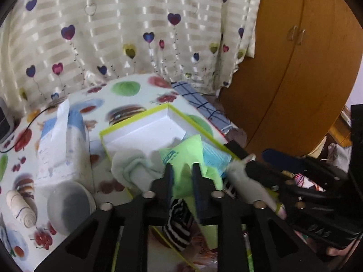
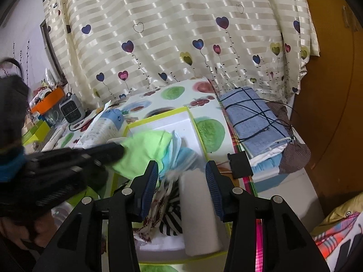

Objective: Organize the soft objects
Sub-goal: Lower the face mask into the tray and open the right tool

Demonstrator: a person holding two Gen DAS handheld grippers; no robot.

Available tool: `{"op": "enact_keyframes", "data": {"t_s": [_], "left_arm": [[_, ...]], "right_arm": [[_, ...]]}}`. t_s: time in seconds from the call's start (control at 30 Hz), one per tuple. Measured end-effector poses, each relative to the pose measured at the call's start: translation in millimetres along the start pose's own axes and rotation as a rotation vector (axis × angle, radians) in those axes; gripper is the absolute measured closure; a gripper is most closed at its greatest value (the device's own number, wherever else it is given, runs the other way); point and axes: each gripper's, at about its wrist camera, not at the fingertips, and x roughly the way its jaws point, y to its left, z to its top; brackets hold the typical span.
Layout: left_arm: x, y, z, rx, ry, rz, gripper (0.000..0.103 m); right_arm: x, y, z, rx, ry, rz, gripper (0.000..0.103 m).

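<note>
A white box with a lime-green rim (image 1: 133,122) (image 2: 158,119) lies on the fruit-print table. My left gripper (image 1: 182,170) is shut on a lime-green cloth (image 1: 188,151) (image 2: 145,147) and holds it over the box. A light-blue face mask (image 1: 214,156) (image 2: 179,154), a pale rolled sock (image 1: 133,167) and a black-and-white striped sock (image 1: 179,224) (image 2: 170,222) lie in or at the box. My right gripper (image 2: 181,176) is open above a white roll (image 2: 199,213) in the box; it shows at the right of the left wrist view (image 1: 256,158).
A tissue pack (image 1: 63,145) (image 2: 104,127) stands left of the box, with a white bowl (image 1: 68,206) and a rolled bandage (image 1: 21,206) near it. Folded blue checked cloth (image 2: 256,117) lies at the right. A curtain and a wooden wardrobe (image 1: 295,68) stand behind.
</note>
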Motion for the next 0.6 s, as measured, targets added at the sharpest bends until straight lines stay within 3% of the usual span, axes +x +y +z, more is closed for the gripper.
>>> {"op": "enact_keyframes", "data": {"t_s": [0.2,0.6], "left_arm": [[-18.1,7.2,-3.2,-0.021,-0.040,0.002,0.073],[-46.3,18.9,-19.5,-0.056,-0.056,0.003,0.073]], "right_arm": [[-7.3,1.3,-2.0,0.000,-0.010,0.004,0.058],[-25.1,23.2,-12.1,-0.039,-0.002,0.013,0.058]]}}
